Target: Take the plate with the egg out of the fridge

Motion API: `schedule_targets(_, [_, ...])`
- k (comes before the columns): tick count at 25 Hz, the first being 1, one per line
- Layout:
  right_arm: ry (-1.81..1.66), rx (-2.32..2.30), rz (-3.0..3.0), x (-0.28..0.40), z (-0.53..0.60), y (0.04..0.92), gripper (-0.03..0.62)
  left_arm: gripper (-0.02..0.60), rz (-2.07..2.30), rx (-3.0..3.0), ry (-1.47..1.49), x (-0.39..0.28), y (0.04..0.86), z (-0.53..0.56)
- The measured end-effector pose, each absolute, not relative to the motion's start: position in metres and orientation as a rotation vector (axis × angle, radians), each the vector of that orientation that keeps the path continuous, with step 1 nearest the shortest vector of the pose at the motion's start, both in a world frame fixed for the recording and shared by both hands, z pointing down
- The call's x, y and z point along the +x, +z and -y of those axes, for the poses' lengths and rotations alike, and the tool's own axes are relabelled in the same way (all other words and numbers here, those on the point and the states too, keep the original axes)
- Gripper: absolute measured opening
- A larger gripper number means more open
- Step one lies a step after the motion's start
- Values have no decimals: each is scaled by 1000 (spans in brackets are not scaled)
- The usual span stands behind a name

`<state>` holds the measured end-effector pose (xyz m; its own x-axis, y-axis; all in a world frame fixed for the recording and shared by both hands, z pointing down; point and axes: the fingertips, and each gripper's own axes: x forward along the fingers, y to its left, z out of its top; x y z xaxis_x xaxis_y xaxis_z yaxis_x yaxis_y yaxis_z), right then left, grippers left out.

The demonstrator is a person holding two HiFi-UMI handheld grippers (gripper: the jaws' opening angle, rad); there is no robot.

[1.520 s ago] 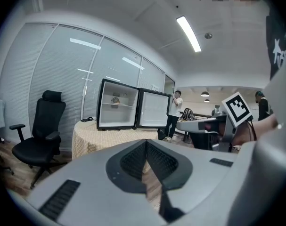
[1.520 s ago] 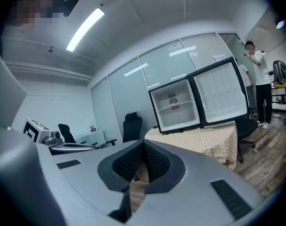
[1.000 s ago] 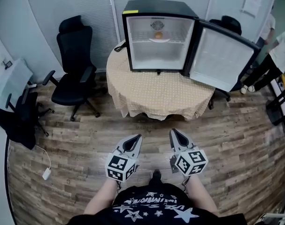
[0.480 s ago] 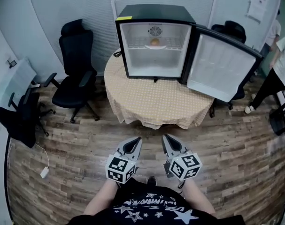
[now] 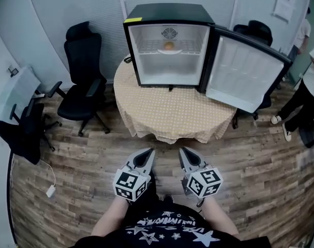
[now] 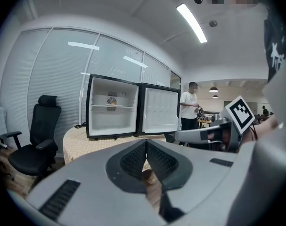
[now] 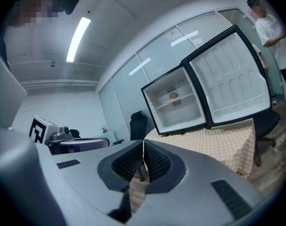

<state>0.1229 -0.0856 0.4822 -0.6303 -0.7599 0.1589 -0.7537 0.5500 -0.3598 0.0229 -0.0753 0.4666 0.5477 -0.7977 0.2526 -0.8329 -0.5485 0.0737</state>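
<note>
Nothing has been touched yet, by the look of it. The fridge (image 5: 169,14) stands on the round table (image 5: 172,115) well ahead of both grippers, and its door (image 5: 244,68) is swung wide to their right, so the opening is done. The plate (image 5: 169,50) sits on the upper shelf deep inside with the egg (image 5: 169,45) on it, far beyond either tool's reach. The left gripper (image 5: 148,152) and right gripper (image 5: 183,151) hang side by side low in front of the person, pointing toward the fridge. Each has its jaws closed together on nothing (they must spread before taking the plate). What's left, I'd judge, is nearly everything: approaching, reaching in, gripping, lifting out.
</note>
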Motion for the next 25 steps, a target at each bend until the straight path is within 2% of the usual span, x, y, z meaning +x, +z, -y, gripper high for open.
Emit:
schedule_targets(13, [-644,-1505,-2662,133,162,486,28,8,1291,2651,237,15,468,165])
schedule_targets(18, [-627,-1528,-2653,124,206,486,28,8,1268,2653,246,6,474,211])
schedule_targets(22, [-479,-1560,-2730,110,245,479,28,8,1243,2669,248,1,473,256])
schedule_targets(25, [-519,-1547,-2687,102,277,473,28,8,1220,2675,252,-2,470,289])
